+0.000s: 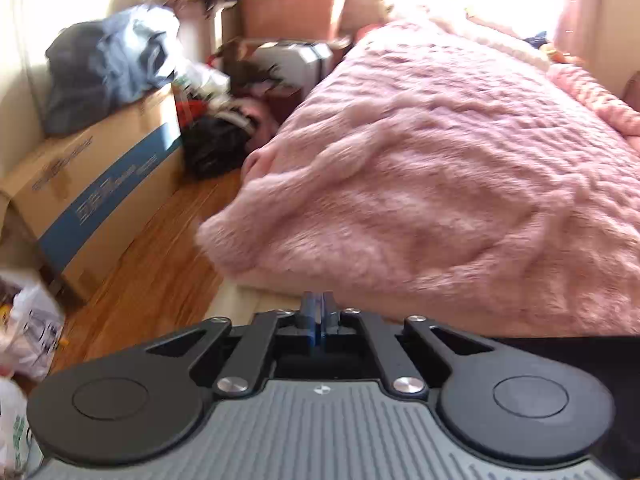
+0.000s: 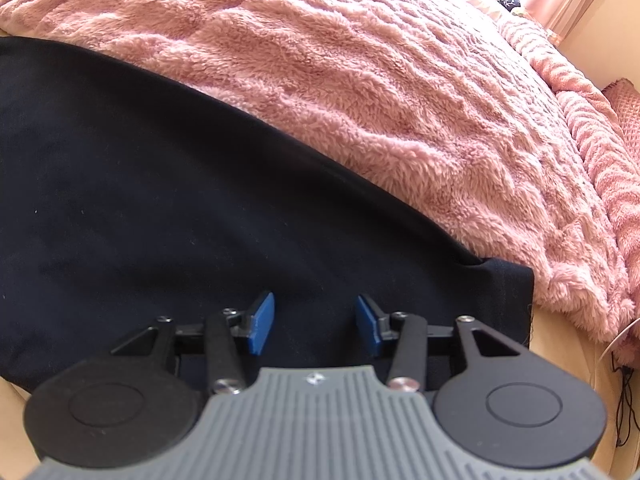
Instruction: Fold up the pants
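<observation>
A fluffy pink fleece blanket [image 1: 440, 168] is spread over the bed, w/ a knitted pink throw [image 2: 592, 152] seen at its far right edge. On the wooden plank floor [image 1: 152, 264] a brown cardboard box w/ a blue stripe [image 1: 100, 196] is stood, topped by a heap of dark blue & grey clothes [image 1: 108, 64]. White plastic bags [image 1: 28, 328] are seen at bottom left, and a black bag [image 1: 216, 148] is seen beyond the box.

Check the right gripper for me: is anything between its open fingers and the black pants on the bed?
Nothing visible. The right gripper stands open directly over the black pants, with only bare dark fabric between and below its blue pads. The pink blanket lies beyond the pants' far edge, not over the cloth near the fingers.
</observation>
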